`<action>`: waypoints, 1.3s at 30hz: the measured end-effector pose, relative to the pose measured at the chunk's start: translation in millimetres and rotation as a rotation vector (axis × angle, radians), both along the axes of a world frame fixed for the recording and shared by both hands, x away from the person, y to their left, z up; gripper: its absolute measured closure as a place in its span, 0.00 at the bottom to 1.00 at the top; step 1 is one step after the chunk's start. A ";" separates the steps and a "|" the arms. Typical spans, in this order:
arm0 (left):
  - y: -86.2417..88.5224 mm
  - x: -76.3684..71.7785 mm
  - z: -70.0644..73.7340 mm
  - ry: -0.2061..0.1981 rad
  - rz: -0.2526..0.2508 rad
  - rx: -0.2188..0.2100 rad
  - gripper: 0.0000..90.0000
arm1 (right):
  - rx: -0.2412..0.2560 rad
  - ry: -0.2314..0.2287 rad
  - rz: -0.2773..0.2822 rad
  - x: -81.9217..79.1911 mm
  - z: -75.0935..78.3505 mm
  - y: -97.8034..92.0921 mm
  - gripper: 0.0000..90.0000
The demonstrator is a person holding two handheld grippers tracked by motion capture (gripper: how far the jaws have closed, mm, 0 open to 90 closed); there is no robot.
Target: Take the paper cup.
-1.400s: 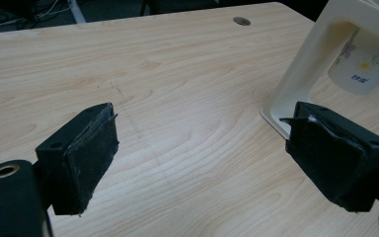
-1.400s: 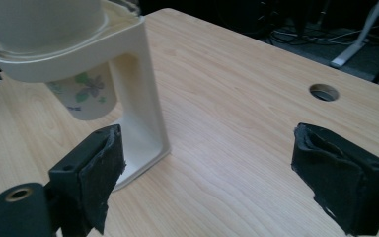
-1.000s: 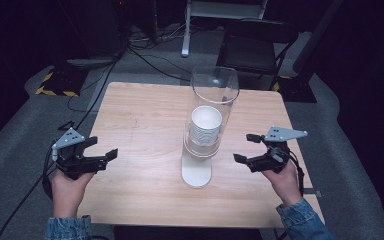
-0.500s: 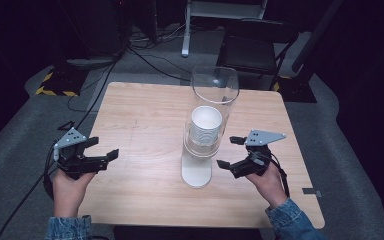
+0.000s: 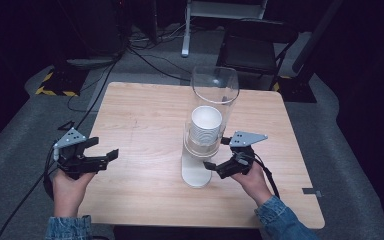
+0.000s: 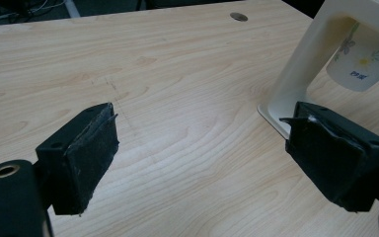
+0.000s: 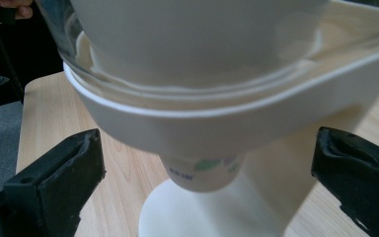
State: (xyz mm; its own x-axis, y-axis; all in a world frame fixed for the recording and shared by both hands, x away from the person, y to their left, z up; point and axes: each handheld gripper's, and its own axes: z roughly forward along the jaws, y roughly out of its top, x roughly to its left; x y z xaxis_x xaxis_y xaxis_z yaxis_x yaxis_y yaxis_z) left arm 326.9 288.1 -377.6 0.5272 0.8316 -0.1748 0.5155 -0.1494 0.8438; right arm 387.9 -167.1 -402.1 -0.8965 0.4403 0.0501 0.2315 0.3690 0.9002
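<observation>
Right gripper [image 5: 215,167] has its fingers wide open, empty, just at 3 o'clock of the cup dispenser [image 5: 202,150]; left gripper [image 5: 107,156] likewise gapes over the worktop [image 5: 140,120].

A square wooden table [image 5: 145,115] with a pale grain is set on a grey carpeted floor [image 5: 350,165]. The room behind it is kept dark, with black walls. A black chair [image 5: 252,47] is placed just beyond the far edge of the table, and a white stand leg [image 5: 185,30] is seen beside it. Cables [image 5: 145,55] are strewn across the floor at the back. A strip of yellow and black tape [image 5: 55,91] is laid at the far left.
</observation>
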 end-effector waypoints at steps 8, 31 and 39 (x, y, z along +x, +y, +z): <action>0.6 0.2 -0.4 0.007 -0.004 -0.004 0.14 | 0.059 0.018 -0.007 7.2 -13.9 13.9 0.04; -0.9 1.1 -2.6 0.012 -0.008 -0.001 0.14 | 0.098 -0.120 -0.057 1.2 -24.7 25.9 0.33; -1.3 1.1 -2.8 0.013 -0.006 -0.003 0.14 | 0.092 -0.114 -0.047 2.3 -24.9 24.9 0.34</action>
